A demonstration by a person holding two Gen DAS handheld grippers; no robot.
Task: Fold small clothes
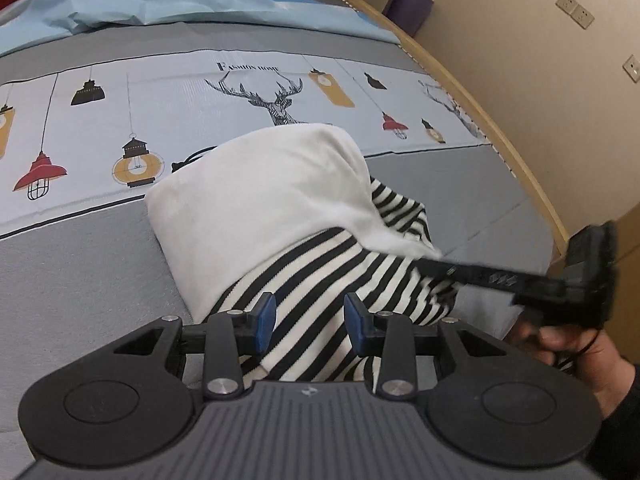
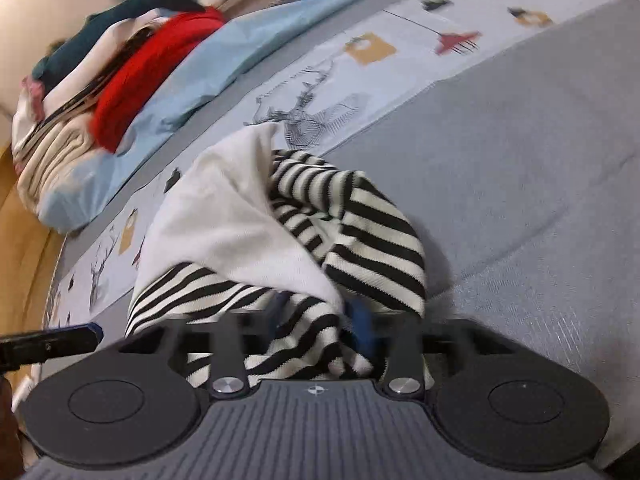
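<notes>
A small garment, white on top (image 1: 260, 184) with black-and-white stripes (image 1: 320, 280), lies bunched on the grey bedspread (image 1: 80, 272). My left gripper (image 1: 310, 320) is open, its blue pads either side of the striped cloth without pinching it. My right gripper (image 2: 320, 320) has striped cloth (image 2: 376, 236) and a white fold between its blue pads; motion blur hides how tight they are. The right gripper also shows in the left wrist view (image 1: 472, 274), reaching into the garment from the right. The left gripper's fingertip (image 2: 80, 334) shows at the left in the right wrist view.
A printed band with lamps and deer (image 1: 200, 112) crosses the bed behind the garment. A light blue sheet (image 1: 160, 0) and a pile of clothes with a red piece (image 2: 140, 76) lie further back. The wooden bed edge (image 1: 520, 152) and wall are to the right.
</notes>
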